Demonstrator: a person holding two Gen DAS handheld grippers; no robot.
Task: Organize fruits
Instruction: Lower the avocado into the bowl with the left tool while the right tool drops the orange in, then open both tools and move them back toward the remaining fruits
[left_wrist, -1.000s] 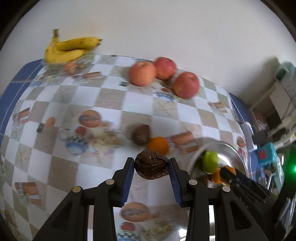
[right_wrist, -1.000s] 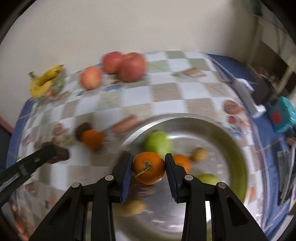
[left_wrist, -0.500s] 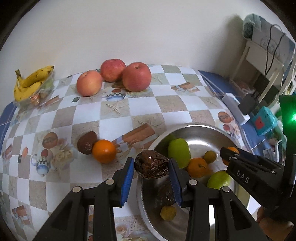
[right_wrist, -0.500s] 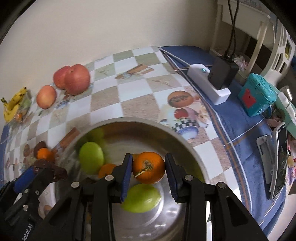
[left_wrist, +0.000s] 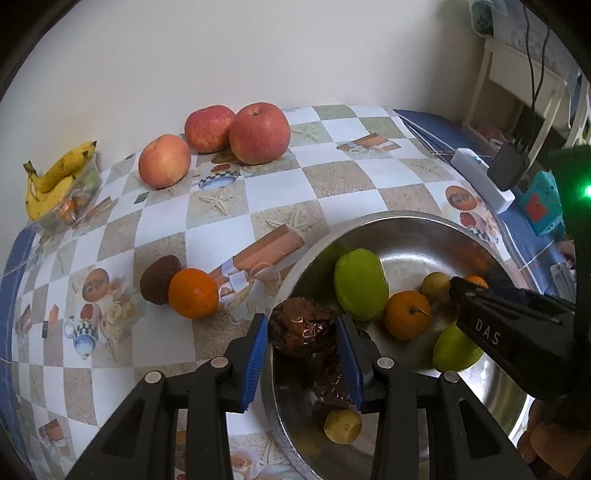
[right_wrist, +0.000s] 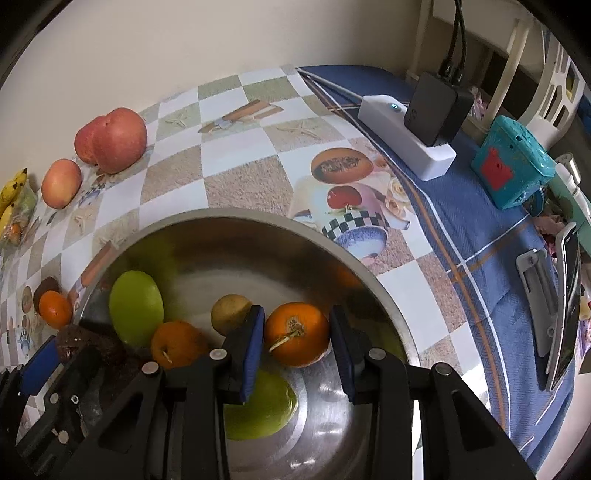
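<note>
Left gripper (left_wrist: 302, 332): closed on a dark brown wrinkled fruit (left_wrist: 301, 326), blue pads pressed to both its sides, over the near-left rim of the steel bowl (left_wrist: 399, 218).
Wrinkled fruit, look: glossy, creased, near-black brown with pale glints; roughly oval, long axis slanted from upper left to lower right between the pads.
Right gripper (right_wrist: 297, 334): closed on an orange (right_wrist: 295, 334), held above the bowl's inside.
Orange, look: bright, round, no clear long axis; brown calyx with a short stem facing the camera, stem angled down-left.
Bowl contents: two green oval fruits, one (right_wrist: 136, 306) standing tall at the left wall, long axis nearly upright in the picture, one (right_wrist: 258, 406) under the right gripper; a loose orange (right_wrist: 177, 343); two small yellow-brown fruits (left_wrist: 342, 425), (right_wrist: 231, 314); another dark wrinkled fruit (left_wrist: 332, 380) below the left pads.
On the checked tablecloth (left_wrist: 332, 181): an orange (left_wrist: 192, 292) touching a brown fruit (left_wrist: 159, 279), left of the bowl.
Far edge: three red apples (left_wrist: 258, 133), two of them touching; bananas (left_wrist: 51, 181) at the far left, tips pointing up-right.
Right side: white power strip (right_wrist: 406, 140) with black adapter, teal box (right_wrist: 511, 162).
</note>
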